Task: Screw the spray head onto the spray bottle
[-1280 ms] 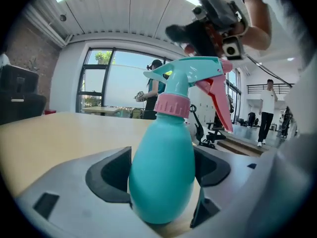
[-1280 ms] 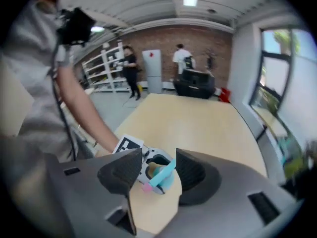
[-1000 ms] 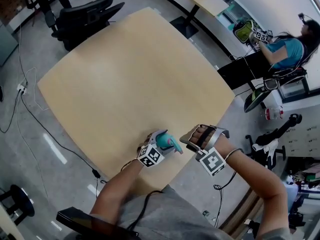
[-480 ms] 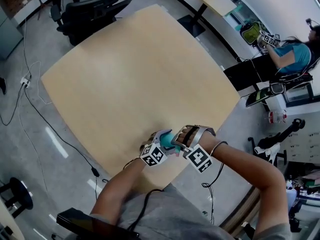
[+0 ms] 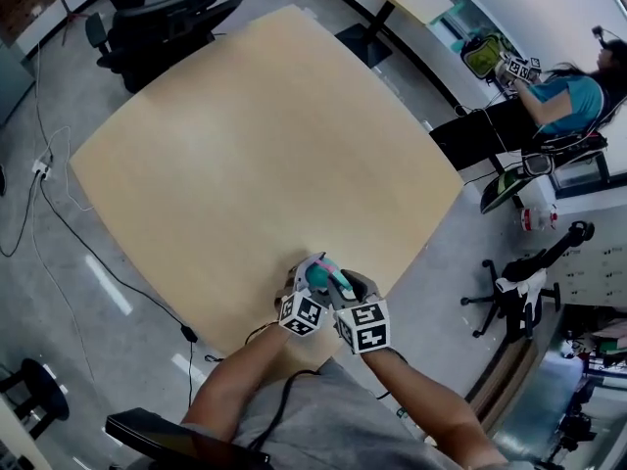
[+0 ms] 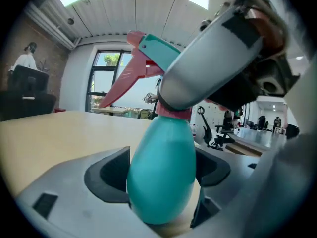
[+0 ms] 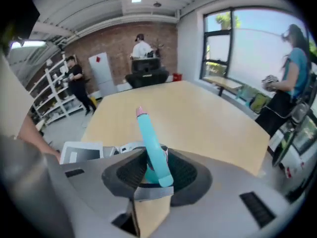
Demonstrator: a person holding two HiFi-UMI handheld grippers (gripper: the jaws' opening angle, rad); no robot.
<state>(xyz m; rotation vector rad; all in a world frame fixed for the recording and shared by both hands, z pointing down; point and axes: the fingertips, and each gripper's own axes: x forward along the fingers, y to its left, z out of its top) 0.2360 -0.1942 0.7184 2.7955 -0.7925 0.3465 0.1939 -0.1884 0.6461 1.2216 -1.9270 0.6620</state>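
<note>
A teal spray bottle (image 6: 161,177) stands upright between the pads of my left gripper (image 6: 161,185), which is shut on its body. The teal spray head (image 6: 154,49) with its pink trigger (image 6: 121,81) sits on the bottle's neck. My right gripper (image 7: 156,168) reaches over from the right. Its jaws have just been closing round the spray head (image 7: 151,140), and the pads now hug the collar on both sides. In the head view the bottle (image 5: 314,275), left gripper (image 5: 306,284) and right gripper (image 5: 349,290) are bunched at the table's near edge.
The wooden table (image 5: 265,145) stretches away in front of the grippers. Black office chairs (image 5: 167,18) stand beyond its far left corner. A seated person (image 5: 563,96) is off to the right. Cables (image 5: 39,174) lie on the floor at the left.
My right gripper has swung in from the right, where it stood apart from the bottle, and now sits over the spray head. The left gripper and bottle have hardly moved.
</note>
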